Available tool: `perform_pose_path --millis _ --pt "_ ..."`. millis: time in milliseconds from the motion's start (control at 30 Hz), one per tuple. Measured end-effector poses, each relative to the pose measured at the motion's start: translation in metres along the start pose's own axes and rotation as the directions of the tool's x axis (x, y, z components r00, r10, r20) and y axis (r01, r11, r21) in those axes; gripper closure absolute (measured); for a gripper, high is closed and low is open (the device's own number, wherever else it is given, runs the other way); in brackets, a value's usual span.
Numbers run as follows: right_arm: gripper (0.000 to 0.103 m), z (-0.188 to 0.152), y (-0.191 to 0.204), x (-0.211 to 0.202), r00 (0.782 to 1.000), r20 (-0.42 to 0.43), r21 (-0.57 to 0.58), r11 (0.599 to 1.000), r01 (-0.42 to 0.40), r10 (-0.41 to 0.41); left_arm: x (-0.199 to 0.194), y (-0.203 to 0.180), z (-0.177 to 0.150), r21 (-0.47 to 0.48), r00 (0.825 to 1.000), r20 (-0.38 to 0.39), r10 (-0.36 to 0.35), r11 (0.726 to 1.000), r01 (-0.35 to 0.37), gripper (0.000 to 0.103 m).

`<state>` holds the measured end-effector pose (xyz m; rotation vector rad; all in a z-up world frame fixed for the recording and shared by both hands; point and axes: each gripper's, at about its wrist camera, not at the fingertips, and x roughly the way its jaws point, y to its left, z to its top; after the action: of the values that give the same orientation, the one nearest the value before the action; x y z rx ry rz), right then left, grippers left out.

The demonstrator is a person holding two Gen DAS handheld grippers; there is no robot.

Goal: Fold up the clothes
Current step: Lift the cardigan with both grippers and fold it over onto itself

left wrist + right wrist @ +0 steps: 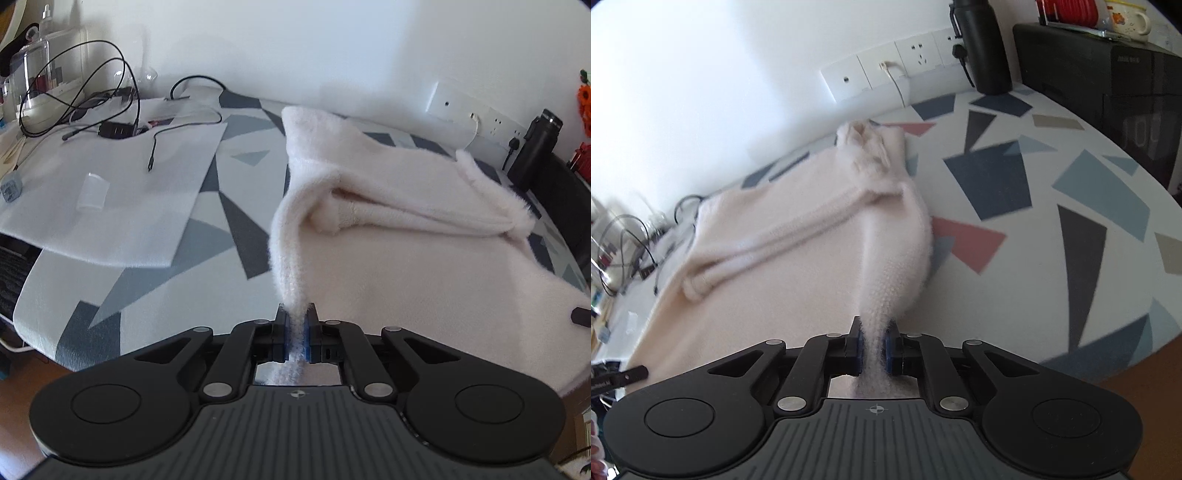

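Left wrist view: the left gripper (296, 334) is pinching a raised edge of the fluffy cream garment (399, 236), its blue-padded jaws closed narrowly on the pile. From the jaws the fabric is rising in a ridge and running away toward the wall, then spreading out flat to the right of the gripper across the table (155, 280), which is wearing a cloth of grey and dark triangles. A sleeve is lying folded across the garment's middle, beyond the jaws. Left of the garment, a white sheet (122, 192) is lying on the table with black cables (74, 96) on and behind it.

In the right wrist view, the right gripper (874, 347) is likewise clamping a bunched strip of the garment (768, 258) between nearly closed jaws. The fabric is stretching straight ahead from the gripper, with the body lying to its left. Beyond the garment, wall sockets (916, 55) and a black bottle (982, 44) are sitting at the table's far edge.
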<state>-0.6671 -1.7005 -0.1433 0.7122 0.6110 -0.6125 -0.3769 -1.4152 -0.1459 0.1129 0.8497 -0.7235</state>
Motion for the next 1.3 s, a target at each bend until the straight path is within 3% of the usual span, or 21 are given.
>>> perform_pose_path --millis 267,500,733,1067,1167,1300 --pt "0.094 0.064 0.019 -0.003 0.990 0.138 0.044 0.999 -0.023 0.017 0.005 0.005 0.062 -0.122 0.983 0.144 -0.117 0.983 0.135 0.096" --pt "0.094 0.109 0.039 -0.001 0.974 0.227 0.044 0.999 0.007 -0.017 0.014 0.010 0.099 -0.158 0.972 0.201 -0.118 0.976 0.152 0.096" --pt "0.094 0.135 0.044 0.018 0.967 0.253 0.070 0.997 0.023 -0.040 0.036 0.017 0.127 -0.196 0.973 0.206 -0.102 0.970 0.143 0.096" --pt "0.094 0.181 0.030 0.072 0.961 0.275 0.119 0.993 -0.020 -0.014 0.086 0.017 0.171 -0.206 0.981 0.192 -0.002 0.978 0.042 0.096" --pt "0.094 0.200 0.021 0.106 0.970 0.245 0.152 0.988 -0.026 -0.012 0.111 0.007 0.184 -0.178 0.987 0.155 0.036 0.984 -0.008 0.096" --pt "0.094 0.211 0.012 0.156 0.979 0.199 0.117 0.993 0.022 -0.045 0.163 -0.001 0.190 -0.142 0.990 0.083 0.117 0.984 -0.104 0.096"
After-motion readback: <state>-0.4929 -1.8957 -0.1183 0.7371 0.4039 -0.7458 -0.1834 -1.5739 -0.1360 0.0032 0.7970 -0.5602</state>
